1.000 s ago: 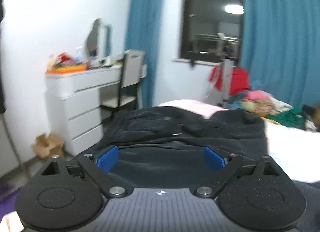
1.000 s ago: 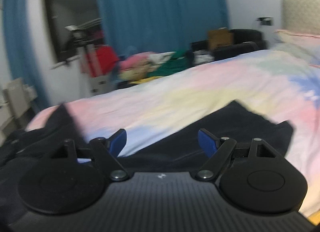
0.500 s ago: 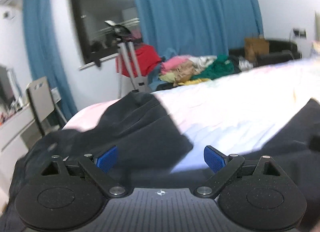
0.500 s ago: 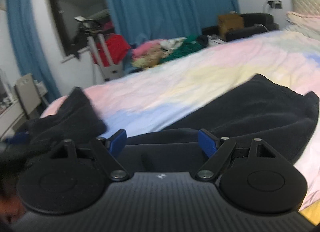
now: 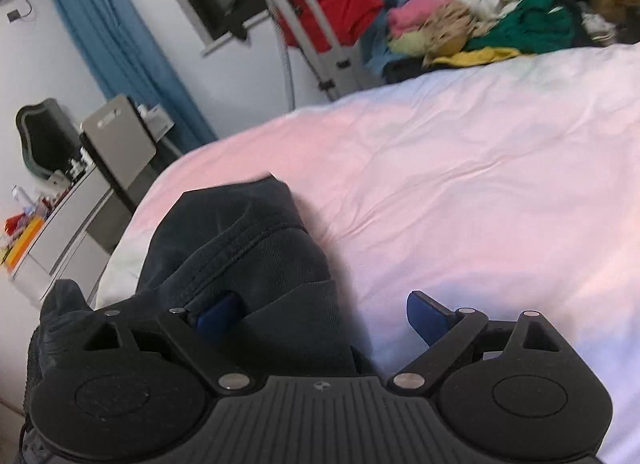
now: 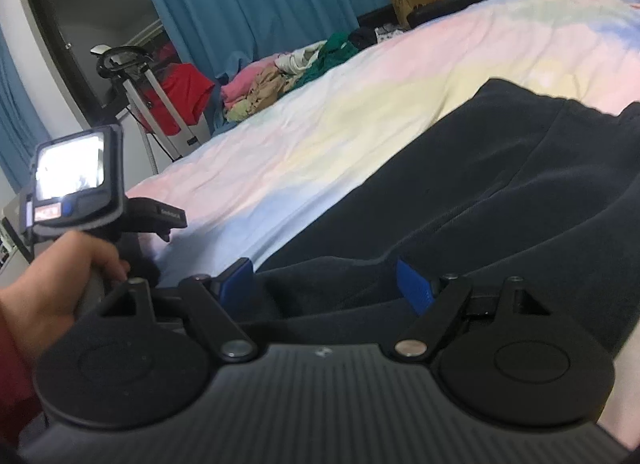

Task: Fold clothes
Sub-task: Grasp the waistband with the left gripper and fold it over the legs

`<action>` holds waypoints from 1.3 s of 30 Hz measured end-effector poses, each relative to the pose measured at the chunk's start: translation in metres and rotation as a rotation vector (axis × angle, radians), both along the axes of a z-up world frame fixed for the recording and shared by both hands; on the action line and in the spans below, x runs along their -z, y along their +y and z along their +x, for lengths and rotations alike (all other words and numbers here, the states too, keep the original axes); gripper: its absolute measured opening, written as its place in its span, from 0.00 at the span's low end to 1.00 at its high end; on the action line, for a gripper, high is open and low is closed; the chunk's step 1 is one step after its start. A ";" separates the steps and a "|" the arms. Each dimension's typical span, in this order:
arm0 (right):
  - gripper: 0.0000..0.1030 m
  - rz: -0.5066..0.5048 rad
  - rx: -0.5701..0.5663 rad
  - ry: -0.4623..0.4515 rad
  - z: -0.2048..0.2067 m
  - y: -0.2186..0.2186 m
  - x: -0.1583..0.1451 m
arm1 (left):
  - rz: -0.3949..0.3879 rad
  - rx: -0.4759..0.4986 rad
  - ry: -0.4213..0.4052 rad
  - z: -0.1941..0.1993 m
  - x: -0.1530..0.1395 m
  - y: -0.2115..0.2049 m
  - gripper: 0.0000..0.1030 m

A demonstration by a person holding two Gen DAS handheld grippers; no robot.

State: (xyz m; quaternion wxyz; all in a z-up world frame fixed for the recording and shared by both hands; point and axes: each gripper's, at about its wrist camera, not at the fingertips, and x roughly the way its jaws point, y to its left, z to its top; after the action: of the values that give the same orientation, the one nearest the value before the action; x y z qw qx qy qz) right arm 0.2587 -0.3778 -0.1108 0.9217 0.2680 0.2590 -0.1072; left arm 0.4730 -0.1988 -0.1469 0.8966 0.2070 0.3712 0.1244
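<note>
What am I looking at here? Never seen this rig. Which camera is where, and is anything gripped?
There is no robot. A person holds handheld tongs in each hand, and each has a fisheye camera looking along its two blue-padded fingers. One picture looks out from the left tongs. The other looks out from the right tongs and also shows the left hand on its handle. A dark garment lies on the pastel bed sheet. Both tongs are open. Cloth drapes over one left finger, but nothing is clamped. A pile of clothes sits beyond the bed.
</note>
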 end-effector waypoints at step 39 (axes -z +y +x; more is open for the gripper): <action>0.78 -0.031 -0.439 -0.242 -0.031 0.080 -0.026 | -0.466 -0.147 -0.395 -0.296 -0.116 0.283 0.75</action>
State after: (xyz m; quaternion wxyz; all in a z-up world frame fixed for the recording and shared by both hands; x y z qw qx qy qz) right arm 0.2273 -0.2977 -0.0846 0.9512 0.2020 0.1973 0.1246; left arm 0.1771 0.0842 -0.0313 0.9633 -0.0593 0.2225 0.1382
